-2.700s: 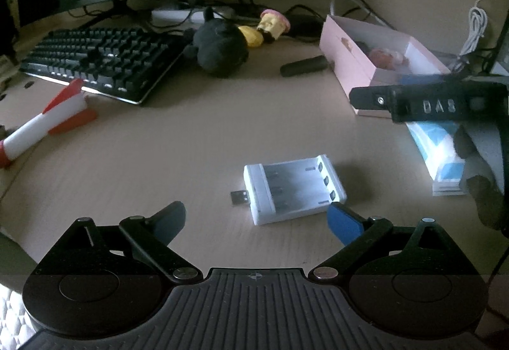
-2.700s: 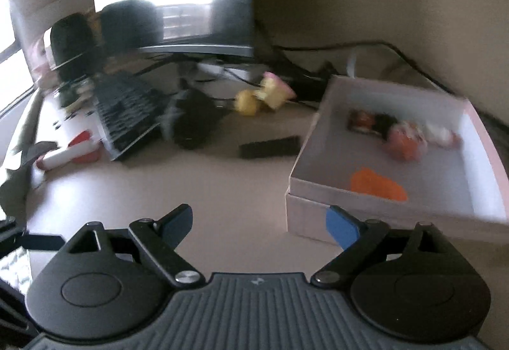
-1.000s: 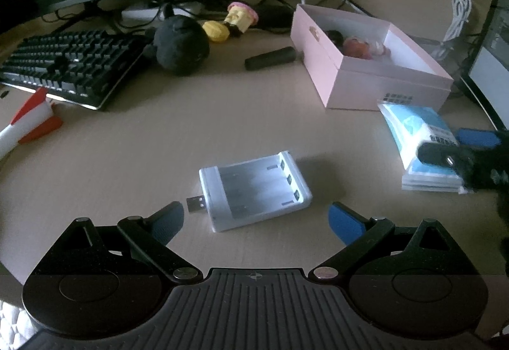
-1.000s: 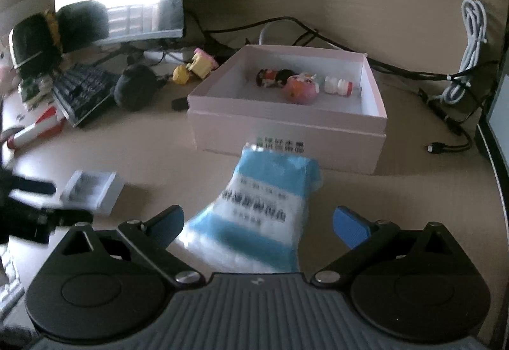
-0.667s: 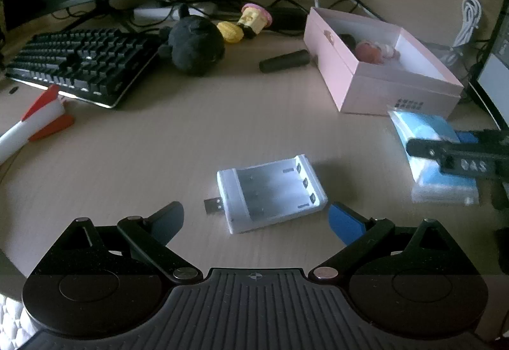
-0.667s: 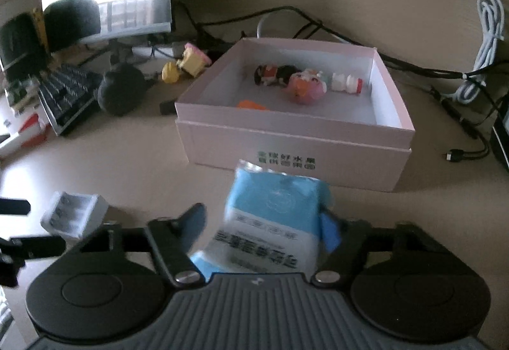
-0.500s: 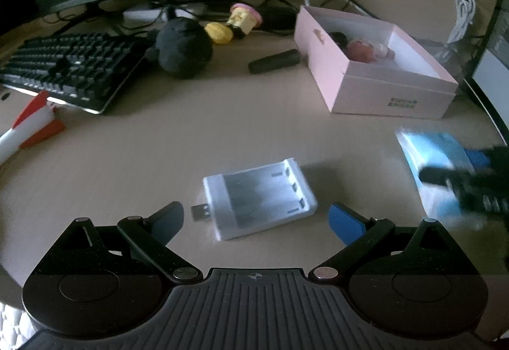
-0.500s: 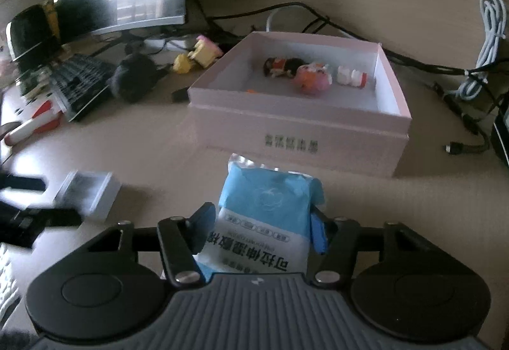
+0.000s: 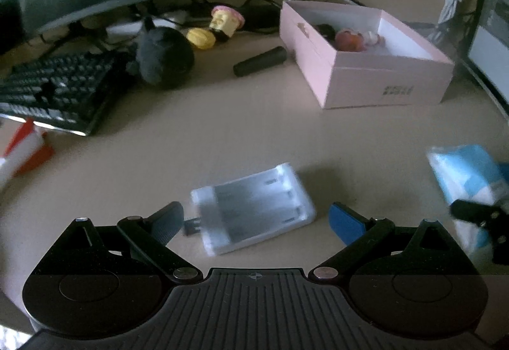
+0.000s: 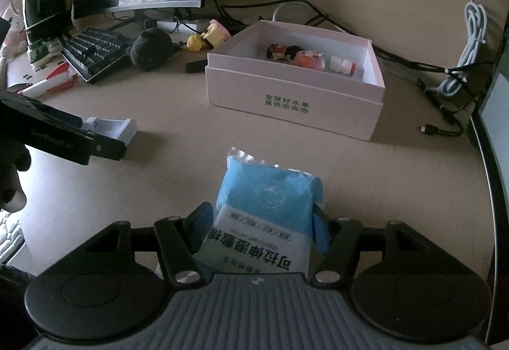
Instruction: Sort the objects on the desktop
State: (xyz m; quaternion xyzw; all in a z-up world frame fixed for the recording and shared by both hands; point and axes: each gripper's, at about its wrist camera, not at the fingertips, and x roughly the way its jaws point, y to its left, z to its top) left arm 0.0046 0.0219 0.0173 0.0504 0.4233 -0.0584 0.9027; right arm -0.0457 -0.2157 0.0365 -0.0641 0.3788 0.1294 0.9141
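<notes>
The right gripper's (image 10: 259, 230) two fingers are now clamped on the sides of the blue-and-white soft plastic tissue packet (image 10: 267, 216), where a second ago they stood wide apart on either side of it. The packet sits squeezed between the pads in front of the open pink cardboard box (image 10: 294, 95), which holds a few small figurines (image 10: 296, 55) along its far wall. The left gripper's (image 9: 256, 219) fingers remain spread wide, as in every earlier frame, with the white plastic four-slot battery charger (image 9: 254, 206) lying flat on the beige wooden desk (image 9: 222, 133) between them and its USB plug close to the left pad. The charger now appears nearer to the gripper base than it did 2.7 seconds ago. Behind it, the black keyboard (image 9: 57, 89), round black plush toy (image 9: 163, 55) and black cylinder (image 9: 259, 60) lie where they were.
</notes>
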